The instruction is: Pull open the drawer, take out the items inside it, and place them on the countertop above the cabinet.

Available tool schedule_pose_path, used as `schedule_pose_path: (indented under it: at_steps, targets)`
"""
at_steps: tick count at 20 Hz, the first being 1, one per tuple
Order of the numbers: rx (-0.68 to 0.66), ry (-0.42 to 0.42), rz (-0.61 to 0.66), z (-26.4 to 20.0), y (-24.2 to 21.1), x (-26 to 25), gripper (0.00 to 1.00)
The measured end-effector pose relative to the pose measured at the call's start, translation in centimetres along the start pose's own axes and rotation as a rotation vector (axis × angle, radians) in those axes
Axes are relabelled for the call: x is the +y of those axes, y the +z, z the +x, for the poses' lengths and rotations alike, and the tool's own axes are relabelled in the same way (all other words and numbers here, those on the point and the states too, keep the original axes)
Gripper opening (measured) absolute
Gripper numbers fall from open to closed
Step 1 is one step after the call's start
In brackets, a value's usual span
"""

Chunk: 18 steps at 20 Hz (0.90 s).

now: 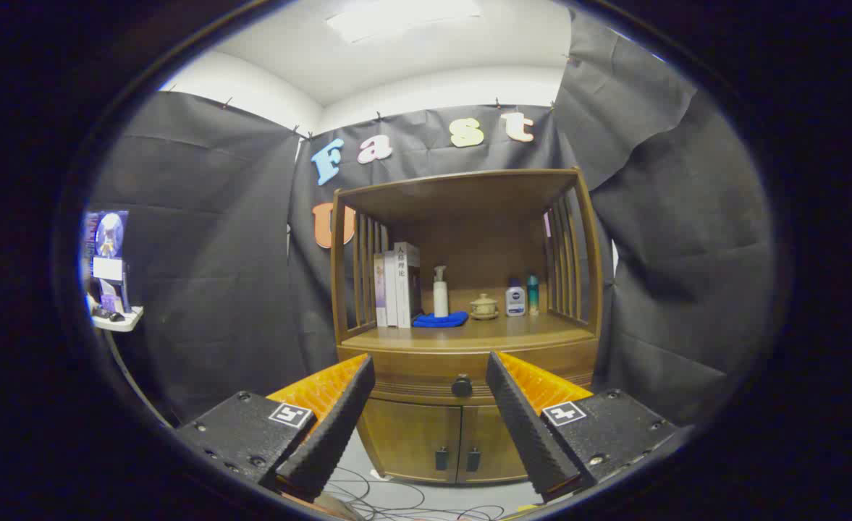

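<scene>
The wooden cabinet's tabletop (534, 334) carries upright books (397, 284) and a pump bottle (440, 291) on a blue cloth (440, 320). A lidded pot (483, 306) and two small bottles (523, 297) stand beside them.

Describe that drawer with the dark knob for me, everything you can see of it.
The drawer is a wide, shallow front of brown wood, set just under the cabinet's countertop and above two small doors. One round dark knob sits at its middle. It is fully shut, flush with the cabinet, so its contents are hidden. Nothing touches it: the gripper is open, its jaws spread wide with the knob seen between them, further off.
</scene>
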State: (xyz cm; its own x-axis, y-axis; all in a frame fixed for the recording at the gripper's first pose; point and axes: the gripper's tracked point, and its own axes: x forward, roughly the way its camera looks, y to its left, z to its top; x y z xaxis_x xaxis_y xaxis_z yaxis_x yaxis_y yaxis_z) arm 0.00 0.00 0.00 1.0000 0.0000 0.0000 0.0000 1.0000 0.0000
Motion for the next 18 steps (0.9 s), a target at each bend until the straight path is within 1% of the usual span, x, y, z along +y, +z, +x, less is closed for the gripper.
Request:
schedule_pose_path:
  at_steps: [4,9,18]
  targets:
    - [0.005,0.014,-0.018,0.9,-0.3,1.4,1.0]
    - [0.007,0.016,-0.02,1.8,-0.6,1.7,1.0]
    - [0.026,-0.014,-0.006,4.4,-1.7,0.4,1.0]
